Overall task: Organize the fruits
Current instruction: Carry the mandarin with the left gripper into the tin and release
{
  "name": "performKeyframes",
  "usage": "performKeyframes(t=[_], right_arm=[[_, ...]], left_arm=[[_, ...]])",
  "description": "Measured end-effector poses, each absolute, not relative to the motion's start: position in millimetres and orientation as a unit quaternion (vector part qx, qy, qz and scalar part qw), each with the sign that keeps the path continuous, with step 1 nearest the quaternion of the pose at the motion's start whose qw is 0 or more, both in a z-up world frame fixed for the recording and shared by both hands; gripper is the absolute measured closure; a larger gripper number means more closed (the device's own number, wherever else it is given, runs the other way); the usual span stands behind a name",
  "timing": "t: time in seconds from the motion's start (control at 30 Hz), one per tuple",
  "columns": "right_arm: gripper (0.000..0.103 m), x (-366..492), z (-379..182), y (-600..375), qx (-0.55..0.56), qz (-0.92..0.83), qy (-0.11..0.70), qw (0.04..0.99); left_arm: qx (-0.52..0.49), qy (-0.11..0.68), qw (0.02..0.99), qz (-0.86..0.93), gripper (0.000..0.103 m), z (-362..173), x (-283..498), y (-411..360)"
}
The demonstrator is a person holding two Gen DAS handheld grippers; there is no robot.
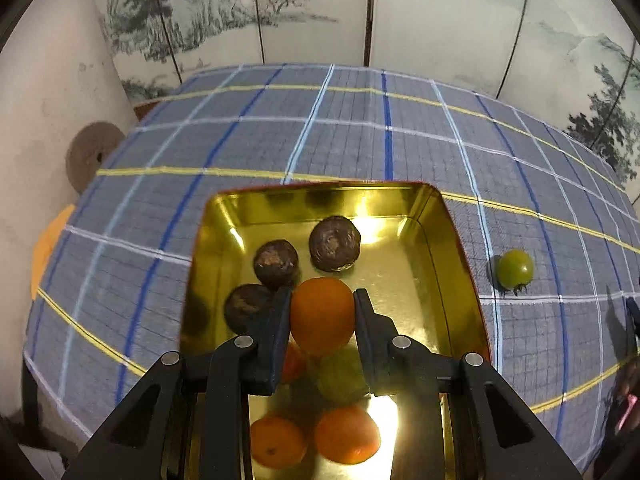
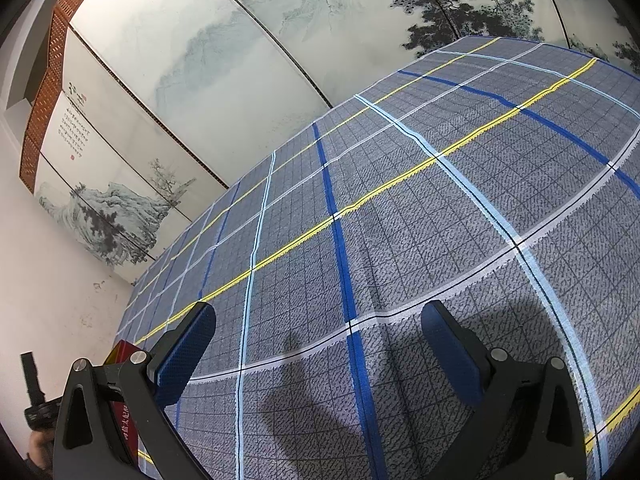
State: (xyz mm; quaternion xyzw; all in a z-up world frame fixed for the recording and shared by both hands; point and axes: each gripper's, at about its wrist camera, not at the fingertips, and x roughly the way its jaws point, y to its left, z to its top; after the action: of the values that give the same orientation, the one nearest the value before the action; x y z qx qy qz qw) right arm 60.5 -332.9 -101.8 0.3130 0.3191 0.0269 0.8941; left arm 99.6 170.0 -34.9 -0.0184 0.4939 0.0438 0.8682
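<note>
Nearest us, our left gripper [image 1: 322, 314] is clamped on an orange fruit [image 1: 322, 316] above the gold tin tray [image 1: 456, 280]. Below it lie two more orange fruits [image 1: 346, 434], something green, and farther in three dark brown fruits [image 1: 335, 243] beside the left finger. Past the tray's right rim a green tomato [image 1: 515, 269] sits alone on the plaid tablecloth [image 1: 360, 140]. Our right gripper [image 2: 318, 338] hangs spread apart over bare cloth; the red box [image 2: 122, 396] behind its left finger bears writing too small to read. Painted screen panels [image 2: 224, 60] close the far edge.
</note>
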Motion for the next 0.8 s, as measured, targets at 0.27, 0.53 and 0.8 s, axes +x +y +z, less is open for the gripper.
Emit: performKeyframes(t=[0.27, 0.53, 0.8], right_arm=[[0.001, 60.7, -101.8, -332.4, 0.314, 0.027, 0.319, 0.894], [0.001, 60.1, -101.6, -332.4, 0.314, 0.027, 0.317, 0.894], [0.001, 58.9, -99.8, -332.9, 0.313, 0.027, 0.319, 0.894]], left_arm=[[-0.013, 0.502, 0.863, 0.053, 0.072, -47.7, 111.0, 165.6], [-0.007, 0.515, 0.855, 0.062, 0.072, -59.3, 115.1, 168.9], [-0.021, 0.532, 0.843, 0.073, 0.071, -68.7, 119.9, 179.7]])
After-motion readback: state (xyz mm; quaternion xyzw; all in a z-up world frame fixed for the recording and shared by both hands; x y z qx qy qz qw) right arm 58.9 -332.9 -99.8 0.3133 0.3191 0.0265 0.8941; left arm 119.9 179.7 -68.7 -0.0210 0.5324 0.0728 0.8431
